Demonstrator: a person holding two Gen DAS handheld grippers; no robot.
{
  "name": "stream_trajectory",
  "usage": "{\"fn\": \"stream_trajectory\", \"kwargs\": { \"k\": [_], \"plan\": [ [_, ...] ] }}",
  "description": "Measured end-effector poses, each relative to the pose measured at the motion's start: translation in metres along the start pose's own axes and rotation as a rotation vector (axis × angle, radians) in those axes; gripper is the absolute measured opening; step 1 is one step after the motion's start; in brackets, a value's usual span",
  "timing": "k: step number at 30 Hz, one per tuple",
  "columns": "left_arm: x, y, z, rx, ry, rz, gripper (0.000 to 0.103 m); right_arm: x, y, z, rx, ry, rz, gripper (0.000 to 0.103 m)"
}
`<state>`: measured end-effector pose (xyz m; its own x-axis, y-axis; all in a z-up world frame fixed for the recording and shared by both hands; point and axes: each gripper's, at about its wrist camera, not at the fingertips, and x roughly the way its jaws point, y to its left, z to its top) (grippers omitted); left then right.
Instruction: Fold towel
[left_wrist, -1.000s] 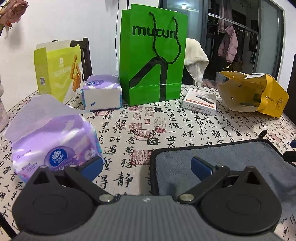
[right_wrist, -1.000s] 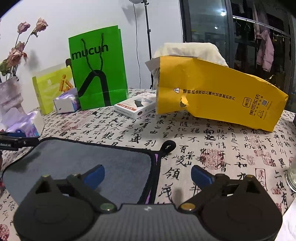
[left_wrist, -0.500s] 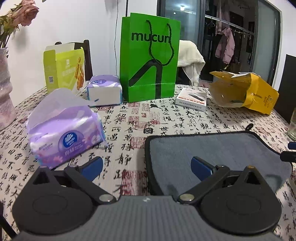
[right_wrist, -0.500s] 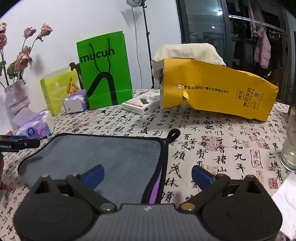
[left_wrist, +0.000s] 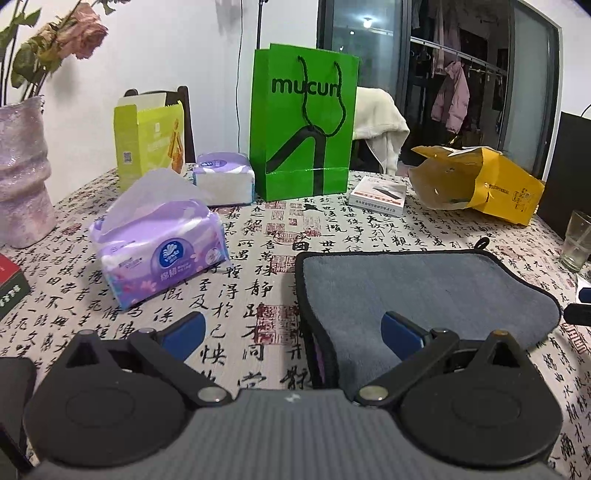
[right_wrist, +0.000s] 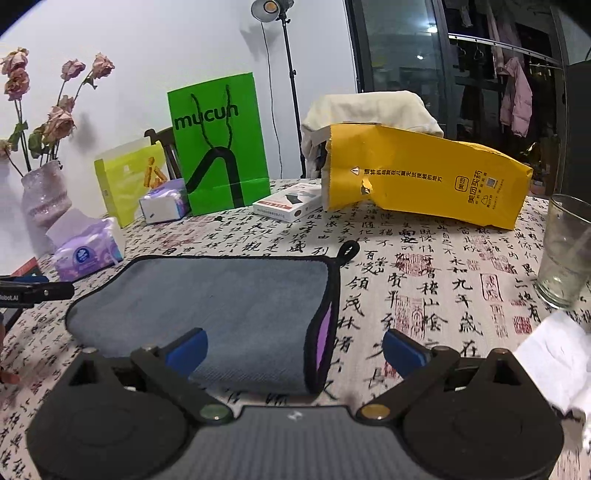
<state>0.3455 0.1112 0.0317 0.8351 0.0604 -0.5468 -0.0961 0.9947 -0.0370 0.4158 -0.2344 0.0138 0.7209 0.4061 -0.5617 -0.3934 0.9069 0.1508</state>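
On tablecloth (left_wrist: 258, 236): gray towel (left_wrist: 413, 291) folded; both claws w/ jaws apart.

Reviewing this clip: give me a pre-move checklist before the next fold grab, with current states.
1. Left gripper open: ok.
2. Right gripper open: ok.
3. Towel lying folded once, purple underside showing at its right edge: ok.
4. Each gripper straddles a near corner of the towel: ok.
5. Glass stands apart from the towel: ok.
6. Fingers low enough to pinch both layers: cannot tell.
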Motion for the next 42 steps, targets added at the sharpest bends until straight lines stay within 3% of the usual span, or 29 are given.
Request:
{"fn": "stream_trajectory", "kwargs": {
  "k": [14, 42],
  "plan": [
    [-0.046, -0.003, -0.025, 0.038, -0.041, 0.007, 0.103, -0.036, 0.02, -0.022, 0.012, -0.008, 0.01, 0.102],
    [-0.109, 0.008, -0.067, -0.003, -0.078, 0.005, 0.103, -0.094, 0.055, -0.061, 0.033, -0.039, 0.018, 0.103]
  ]
}}
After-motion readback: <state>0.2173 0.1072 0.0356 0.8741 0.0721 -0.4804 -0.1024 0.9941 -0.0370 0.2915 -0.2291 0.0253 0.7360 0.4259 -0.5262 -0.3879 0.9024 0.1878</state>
